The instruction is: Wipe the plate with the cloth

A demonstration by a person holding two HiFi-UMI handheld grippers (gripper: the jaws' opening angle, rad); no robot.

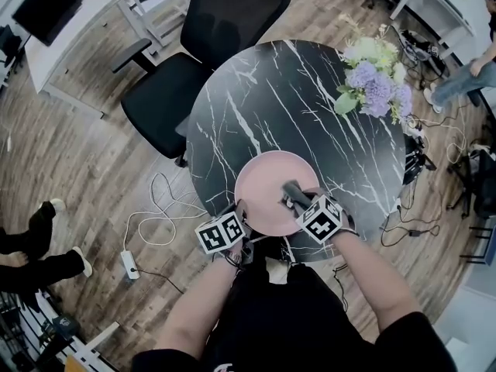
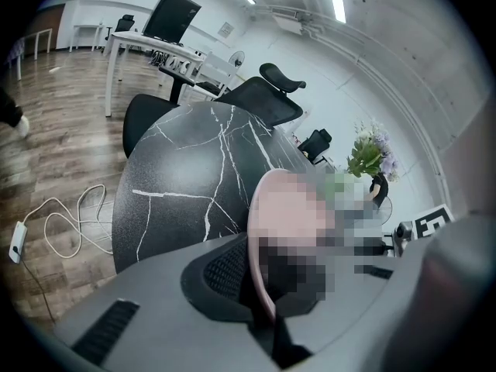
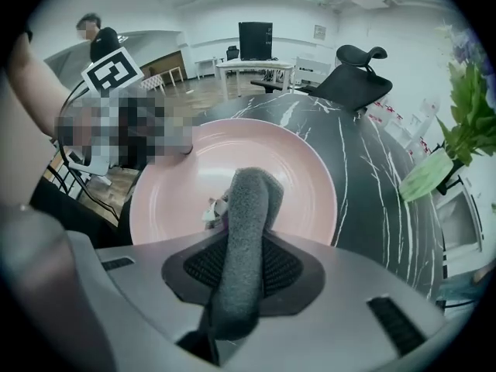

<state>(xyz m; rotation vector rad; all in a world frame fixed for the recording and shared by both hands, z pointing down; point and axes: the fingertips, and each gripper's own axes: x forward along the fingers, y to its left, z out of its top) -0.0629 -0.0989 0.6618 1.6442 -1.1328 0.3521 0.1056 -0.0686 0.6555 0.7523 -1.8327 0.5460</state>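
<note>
**Clerk:** Surroundings first, please.

**Inspector:** A round black marble table with white veining stands on a wood floor. A bunch of purple and white flowers sits near its far right edge, well apart from the work. A black office chair is drawn up at the far side. A white cable loops on the floor to the left and ends at a power strip. A white desk with a dark monitor stands beyond. A bystander's shoes show at the left edge.

**Clerk:** Anything obstructing?

**Inspector:** Nothing lies between the flowers and the pink plate. The marker cubes cover part of the plate's near rim in the head view.

**Clerk:** Position of the plate?

**Inspector:** It is on the table at the near edge, just before the person.

**Clerk:** Left gripper?

**Inspector:** It is clenched on the plate's left rim. In the left gripper view the rim runs edge-on between the jaws.

**Clerk:** Right gripper?

**Inspector:** It is clamped on a grey cloth. The cloth is rolled into a thick fold and juts out past the pads over the plate's inner face, near its right side. I cannot tell whether the cloth tip touches the surface. A small pale scrap lies beside the cloth; I cannot tell what it is.
</note>
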